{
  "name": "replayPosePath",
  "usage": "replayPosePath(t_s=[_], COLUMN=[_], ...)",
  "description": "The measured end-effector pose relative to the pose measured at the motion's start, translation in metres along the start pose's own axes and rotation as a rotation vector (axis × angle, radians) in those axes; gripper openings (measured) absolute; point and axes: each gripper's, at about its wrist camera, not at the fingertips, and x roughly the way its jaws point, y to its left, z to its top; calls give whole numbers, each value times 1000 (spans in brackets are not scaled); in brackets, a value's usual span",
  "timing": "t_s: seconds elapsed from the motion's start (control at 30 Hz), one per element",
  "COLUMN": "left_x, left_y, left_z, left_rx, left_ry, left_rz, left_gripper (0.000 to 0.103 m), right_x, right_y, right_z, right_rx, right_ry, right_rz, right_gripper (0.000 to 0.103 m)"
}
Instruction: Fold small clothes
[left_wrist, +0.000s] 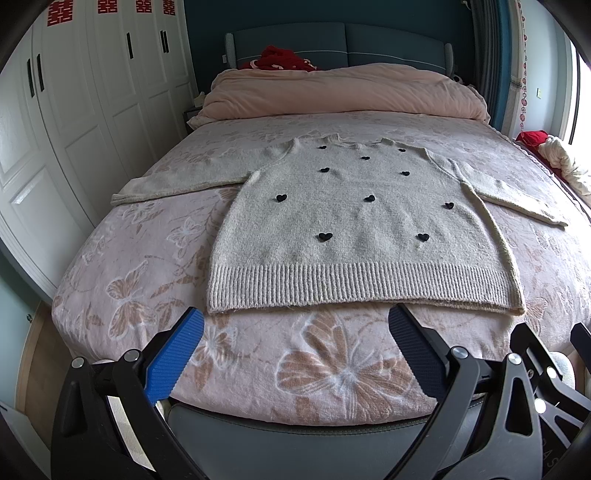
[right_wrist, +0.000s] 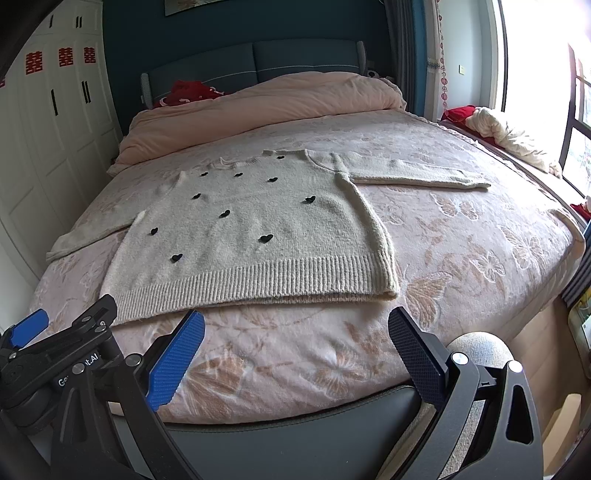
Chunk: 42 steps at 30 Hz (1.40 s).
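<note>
A small beige knit sweater with several black hearts lies flat, front up, on the bed, both sleeves spread out sideways. It also shows in the right wrist view. My left gripper is open and empty, just short of the sweater's ribbed hem. My right gripper is open and empty, near the hem's right corner. Part of the left gripper shows at the lower left of the right wrist view.
The bed has a pink butterfly-patterned cover and a dark footboard edge. A folded pink duvet and red cloth lie by the headboard. White wardrobes stand left. A window ledge with a cream cloth is at the right.
</note>
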Motion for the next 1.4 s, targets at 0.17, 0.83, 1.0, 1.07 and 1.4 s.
replayPosePath(t_s=[0.17, 0.83, 1.0, 1.07, 1.4], left_x=[1, 13, 24, 32, 92], left_y=[1, 0, 3, 9, 31], left_z=[-1, -10, -11, -8, 30], left_rx=[1, 6, 0, -24, -127], left_ry=[0, 35, 42, 48, 93], left_rz=[3, 9, -19, -31, -27], left_gripper=[97, 98, 98, 98, 98], right_x=[0, 13, 33, 46, 192], right_y=[0, -2, -16, -34, -254], right_z=[0, -13, -7, 4, 132], right_rx=[0, 5, 17, 54, 532], right_ry=[2, 49, 91, 99, 78], right_rz=[1, 14, 66, 73, 11], right_gripper=[98, 98, 98, 98, 98])
